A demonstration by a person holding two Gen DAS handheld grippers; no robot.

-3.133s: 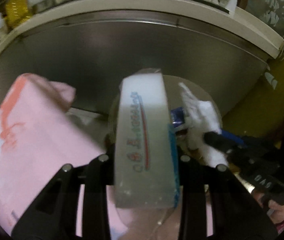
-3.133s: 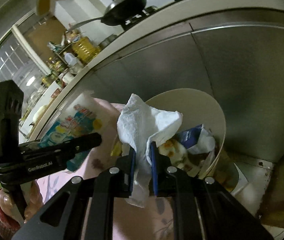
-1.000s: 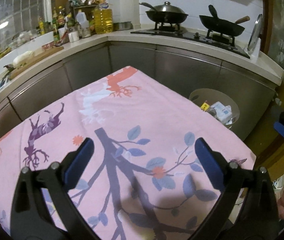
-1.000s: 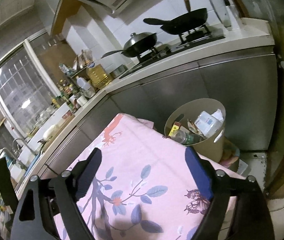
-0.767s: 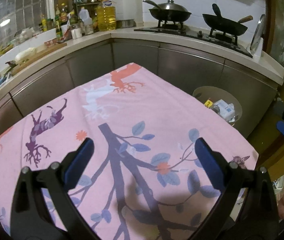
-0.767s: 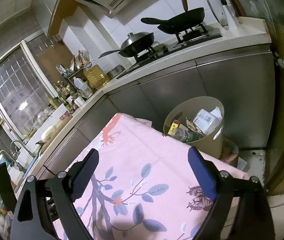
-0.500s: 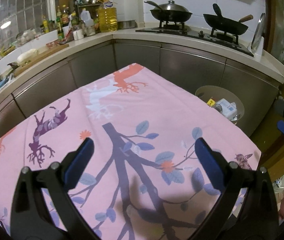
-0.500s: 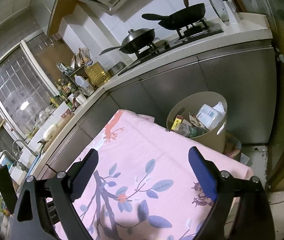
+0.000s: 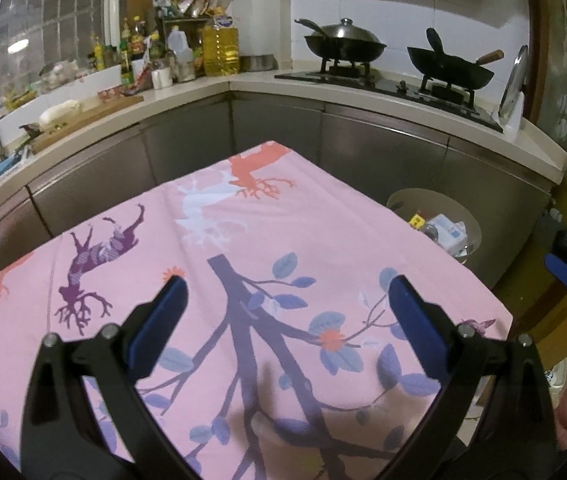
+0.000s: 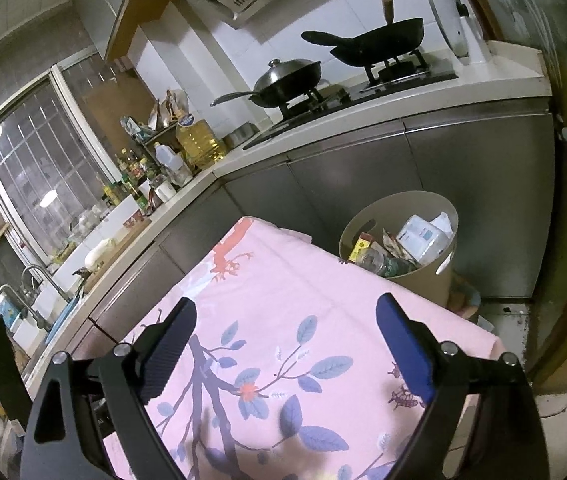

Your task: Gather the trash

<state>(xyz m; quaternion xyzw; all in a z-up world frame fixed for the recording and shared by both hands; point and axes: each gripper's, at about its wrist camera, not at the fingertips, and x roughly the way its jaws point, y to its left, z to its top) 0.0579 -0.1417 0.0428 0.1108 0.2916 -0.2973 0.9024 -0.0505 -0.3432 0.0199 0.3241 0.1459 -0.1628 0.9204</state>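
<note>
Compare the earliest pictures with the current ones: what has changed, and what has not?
Both let go: the left hand-held gripper released its white pack, the right hand-held gripper its crumpled tissue. Both now stand open, pulled back over the pink tablecloth. The trash bin stays by the cabinets.

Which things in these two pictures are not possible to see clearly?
- Bottom of the trash bin: hidden under its contents in both views; the pink tablecloth covers its near side.
- Labels on the counter bottles: too small.
- Near part of the tablecloth: blocked by the open left tongs and right tongs.
</note>
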